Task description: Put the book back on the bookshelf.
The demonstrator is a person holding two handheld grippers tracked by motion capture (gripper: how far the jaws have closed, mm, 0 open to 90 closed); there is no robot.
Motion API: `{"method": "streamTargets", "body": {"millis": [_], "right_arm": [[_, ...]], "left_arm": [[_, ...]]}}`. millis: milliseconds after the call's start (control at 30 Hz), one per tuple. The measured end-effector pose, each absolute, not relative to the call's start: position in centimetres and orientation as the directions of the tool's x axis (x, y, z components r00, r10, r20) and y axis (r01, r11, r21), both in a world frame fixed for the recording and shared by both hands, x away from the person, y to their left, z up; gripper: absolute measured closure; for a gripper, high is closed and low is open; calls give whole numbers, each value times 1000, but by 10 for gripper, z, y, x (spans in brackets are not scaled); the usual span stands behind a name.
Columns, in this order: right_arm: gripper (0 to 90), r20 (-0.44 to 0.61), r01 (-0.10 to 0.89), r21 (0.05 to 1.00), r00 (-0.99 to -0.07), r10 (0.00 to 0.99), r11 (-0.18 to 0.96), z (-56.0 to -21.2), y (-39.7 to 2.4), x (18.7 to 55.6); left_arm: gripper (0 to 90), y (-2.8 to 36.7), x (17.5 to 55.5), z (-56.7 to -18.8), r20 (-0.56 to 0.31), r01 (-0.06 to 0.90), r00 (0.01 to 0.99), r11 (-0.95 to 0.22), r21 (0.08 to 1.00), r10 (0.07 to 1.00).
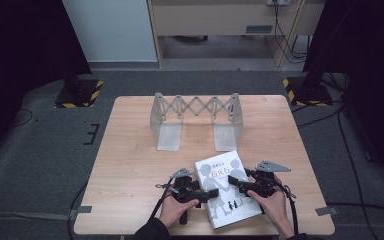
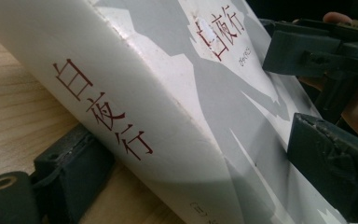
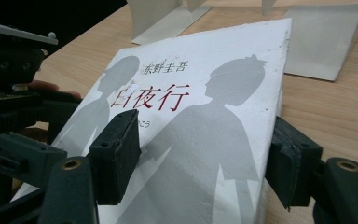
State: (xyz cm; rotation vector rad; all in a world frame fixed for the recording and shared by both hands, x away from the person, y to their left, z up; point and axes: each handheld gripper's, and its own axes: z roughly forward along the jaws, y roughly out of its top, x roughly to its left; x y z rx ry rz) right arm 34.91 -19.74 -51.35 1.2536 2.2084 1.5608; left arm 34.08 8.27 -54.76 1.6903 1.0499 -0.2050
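While both grippers flanked it, the white paperback book with grey silhouettes and red title characters [image 1: 227,187] lay at the near edge of the pale wooden bench [image 1: 130,155], in front of the grey expanding metal book rack [image 1: 196,117]. Left gripper [image 1: 211,194]: at the book's spine side, fingers [image 2: 74,163] straddling the spine, one beneath and one over the cover; contact could not be told. Right gripper [image 1: 234,184]: over the book's cover, fingers [image 3: 116,154] apart, not pressing.

a light wooden table [image 1: 130,165] bears 1 white book [image 1: 227,192] and 1 grey folding book rack [image 1: 196,120].
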Motion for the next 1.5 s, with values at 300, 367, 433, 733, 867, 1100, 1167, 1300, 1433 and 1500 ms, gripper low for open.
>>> {"method": "streamTargets", "body": {"millis": [300, 367, 433, 733, 867, 1100, 1167, 1300, 1433, 1500], "right_arm": [[305, 324, 580, 806, -600, 731, 118, -520, -205, 347], [305, 318, 580, 805, -601, 733, 127, -520, -206, 347], [305, 324, 584, 803, -598, 733, 122, -521, -208, 347], [314, 377, 615, 784, -579, 723, 83, -525, -210, 348], [333, 384, 615, 785, -581, 718, 78, -525, -210, 348], [336, 389, 613, 787, -576, 719, 65, -526, -210, 347], [336, 387, 612, 788, -577, 719, 67, -526, -210, 347], [336, 385, 610, 789, -579, 718, 69, -526, -211, 347], [335, 394, 615, 786, -577, 715, 63, -527, -211, 348], [334, 403, 622, 781, -575, 712, 60, -527, -211, 349]], "left_arm": [[102, 82, 339, -548, -597, 723, 576, -7, 691, 558], [102, 82, 339, -548, -600, 725, 572, -2, 689, 559], [103, 81, 339, -548, -600, 724, 572, -1, 689, 560], [103, 81, 338, -548, -601, 725, 568, 3, 688, 562], [102, 81, 339, -548, -601, 724, 570, 3, 690, 560], [41, 75, 338, -546, -562, 707, 594, -40, 706, 576], [5, 73, 338, -546, -563, 706, 596, -40, 707, 572], [0, 73, 338, -546, -568, 708, 589, -28, 706, 575], [17, 72, 337, -545, -554, 705, 582, -29, 709, 596], [17, 71, 336, -545, -553, 704, 582, -30, 709, 596]]}}
